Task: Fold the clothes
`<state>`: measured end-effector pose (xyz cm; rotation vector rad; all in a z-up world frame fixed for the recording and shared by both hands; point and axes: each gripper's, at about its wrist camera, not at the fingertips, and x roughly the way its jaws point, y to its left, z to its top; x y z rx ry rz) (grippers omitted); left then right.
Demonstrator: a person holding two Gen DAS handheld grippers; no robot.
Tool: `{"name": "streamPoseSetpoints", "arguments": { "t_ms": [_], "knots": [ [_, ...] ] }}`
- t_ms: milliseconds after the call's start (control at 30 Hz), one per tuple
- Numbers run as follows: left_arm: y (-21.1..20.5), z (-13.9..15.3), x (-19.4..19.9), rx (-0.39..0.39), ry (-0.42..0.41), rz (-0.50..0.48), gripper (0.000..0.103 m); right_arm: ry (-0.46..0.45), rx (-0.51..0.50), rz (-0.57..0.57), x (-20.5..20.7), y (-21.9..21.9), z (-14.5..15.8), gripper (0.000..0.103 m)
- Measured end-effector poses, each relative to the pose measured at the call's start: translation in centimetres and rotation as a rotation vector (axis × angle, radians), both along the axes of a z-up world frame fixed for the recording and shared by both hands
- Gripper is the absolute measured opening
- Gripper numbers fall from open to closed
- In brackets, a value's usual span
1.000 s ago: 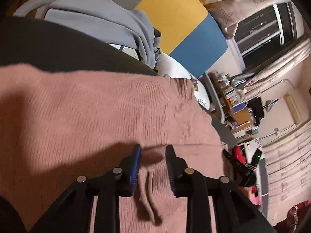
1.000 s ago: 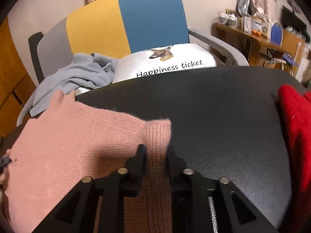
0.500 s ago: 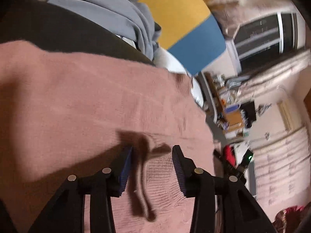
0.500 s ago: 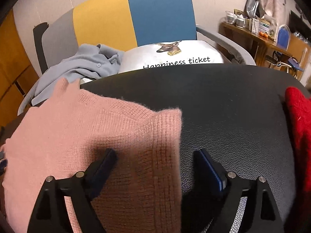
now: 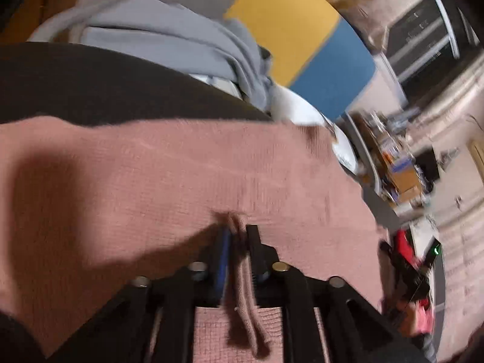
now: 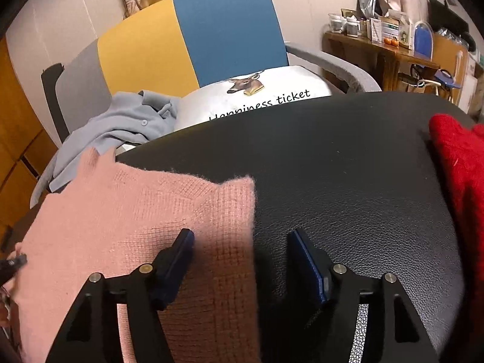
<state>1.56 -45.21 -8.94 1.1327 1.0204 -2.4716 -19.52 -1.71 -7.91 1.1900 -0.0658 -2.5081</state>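
Narrowed since a second ago: left gripper [image 5: 239, 233], jaws closing on a raised pinch of the pink sweater [image 5: 169, 175], fabric caught between the pads. Widened over the same second: right gripper [image 6: 240, 239], jaws now apart and closing, astride the sweater's right edge without pressing it, one finger over the knit, the other over bare black bench [image 6: 348, 163]. Sweater spread flat on the bench, on its left part as seen from the right wrist. Red garment [image 6: 456, 166] at the bench's right edge, well apart from the sweater. Behind the bench, grey shirt [image 6: 121, 127] and white cushion [image 6: 272, 93] printed "Happiness ticket" on a yellow-and-blue chair [image 6: 193, 39].
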Motion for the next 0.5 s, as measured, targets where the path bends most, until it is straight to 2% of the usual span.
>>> {"name": "streamPoseSetpoints", "arguments": {
  "t_ms": [67, 100, 167, 267, 367, 433, 500],
  "knots": [
    [0.2, 1.4, 1.2, -0.057, 0.03, 0.043, 0.02, 0.028, 0.016, -0.024, 0.3, 0.1, 0.5, 0.069],
    [0.5, 2.1, 1.7, -0.055, 0.07, 0.033, 0.022, 0.048, 0.024, -0.041, 0.5, 0.3, 0.9, 0.069],
    [1.6, 3.1, 2.0, -0.039, 0.134, -0.028, 0.026, 0.153, 0.038, -0.06, 1.9, 0.5, 2.6, 0.069],
    [4.1, 3.0, 0.5, -0.087, 0.109, -0.134, 0.026, 0.206, 0.042, 0.079, 3.6, -1.3, 3.9, 0.069],
    [5.2, 1.0, 0.0, -0.12, 0.061, -0.158, 0.025, 0.152, 0.094, 0.225, 3.7, -4.2, 3.1, 0.069],
    [5.6, -0.3, 0.1, -0.134, 0.038, -0.164, 0.025, 0.088, 0.128, 0.241, 2.9, -5.1, 1.7, 0.071],
    [5.2, -0.4, 0.3, -0.121, 0.042, -0.164, 0.025, 0.028, 0.121, 0.24, 2.4, -5.3, 0.1, 0.083]
  ]
}}
